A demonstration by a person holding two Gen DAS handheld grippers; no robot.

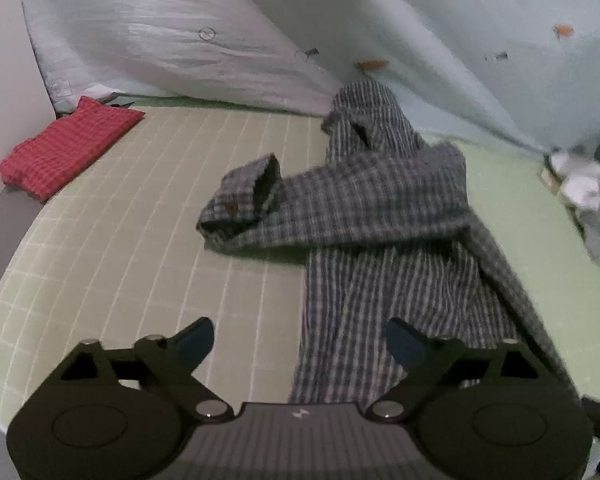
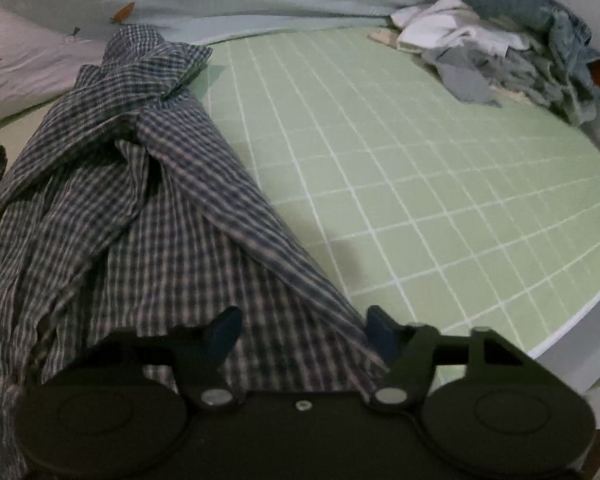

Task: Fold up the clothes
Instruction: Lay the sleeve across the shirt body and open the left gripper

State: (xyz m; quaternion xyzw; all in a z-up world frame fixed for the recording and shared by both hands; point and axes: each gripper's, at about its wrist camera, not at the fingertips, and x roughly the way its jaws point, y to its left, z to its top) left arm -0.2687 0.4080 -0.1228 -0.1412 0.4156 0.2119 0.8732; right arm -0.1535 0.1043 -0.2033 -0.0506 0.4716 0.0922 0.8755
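**One garment folded, the checked shirt barely begun**

While a red waffle-knit cloth [image 1: 66,148] lies folded at the far left corner of the pale green grid-patterned mat [image 1: 140,240], the blue-and-white checked cotton shirt [image 1: 380,240] sprawls crumpled across the mat's middle, one cuffed sleeve [image 1: 244,196] flung out leftward. A heap of unfolded clothes, white and denim-blue [image 2: 500,48], waits at the far right, so most of the work appears to remain. The left gripper [image 1: 300,340] stands wide open over the shirt's near left edge, holding nothing. The right gripper [image 2: 300,332] is about half open with the shirt's near right hem between its jaws (whether the pads press on it yet, I cannot tell).
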